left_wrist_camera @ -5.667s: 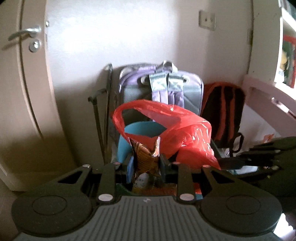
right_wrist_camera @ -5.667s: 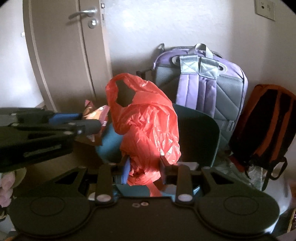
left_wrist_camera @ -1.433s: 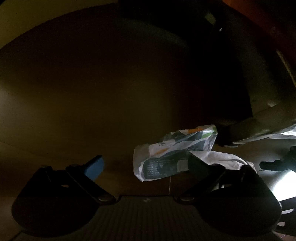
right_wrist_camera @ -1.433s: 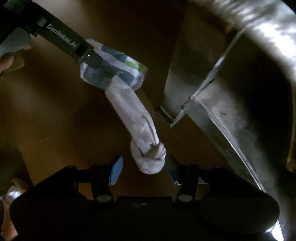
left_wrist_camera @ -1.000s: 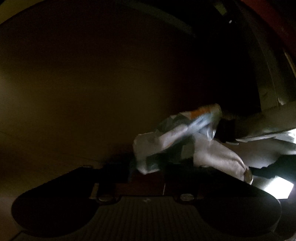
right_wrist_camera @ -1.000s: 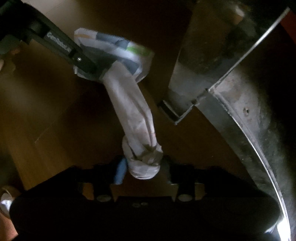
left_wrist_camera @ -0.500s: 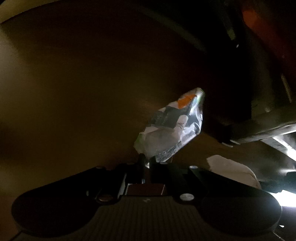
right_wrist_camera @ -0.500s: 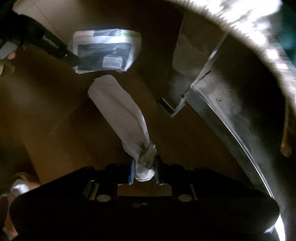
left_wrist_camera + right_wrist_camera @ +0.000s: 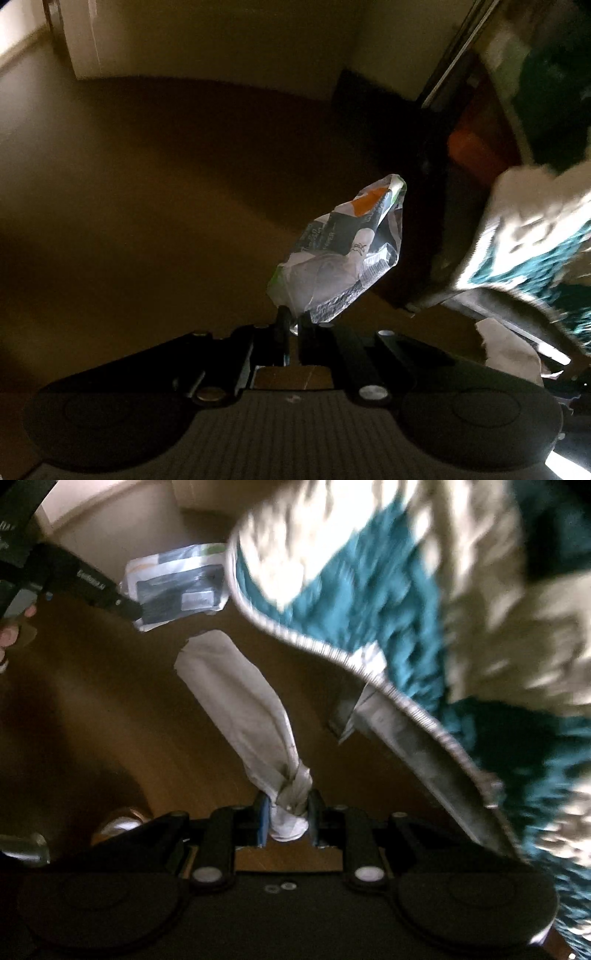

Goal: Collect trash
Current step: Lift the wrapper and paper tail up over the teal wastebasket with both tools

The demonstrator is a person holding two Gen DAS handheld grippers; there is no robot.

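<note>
Both claws have come up off the floor (image 9: 155,192), the left claw (image 9: 291,328) pinched tight on the wrapper (image 9: 343,251) and the right claw (image 9: 288,812) squeezing the tissue (image 9: 243,709), so hold both firmly until the bag.

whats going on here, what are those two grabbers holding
A person is picking up trash off the floor with a handheld gripper in each hand. The left gripper is shut on the corner of a crinkled plastic wrapper, and the right gripper is clamped on the knotted end of a white bag. Both pieces hang clear above the wooden floor, beside a teal and cream blanket.
</note>
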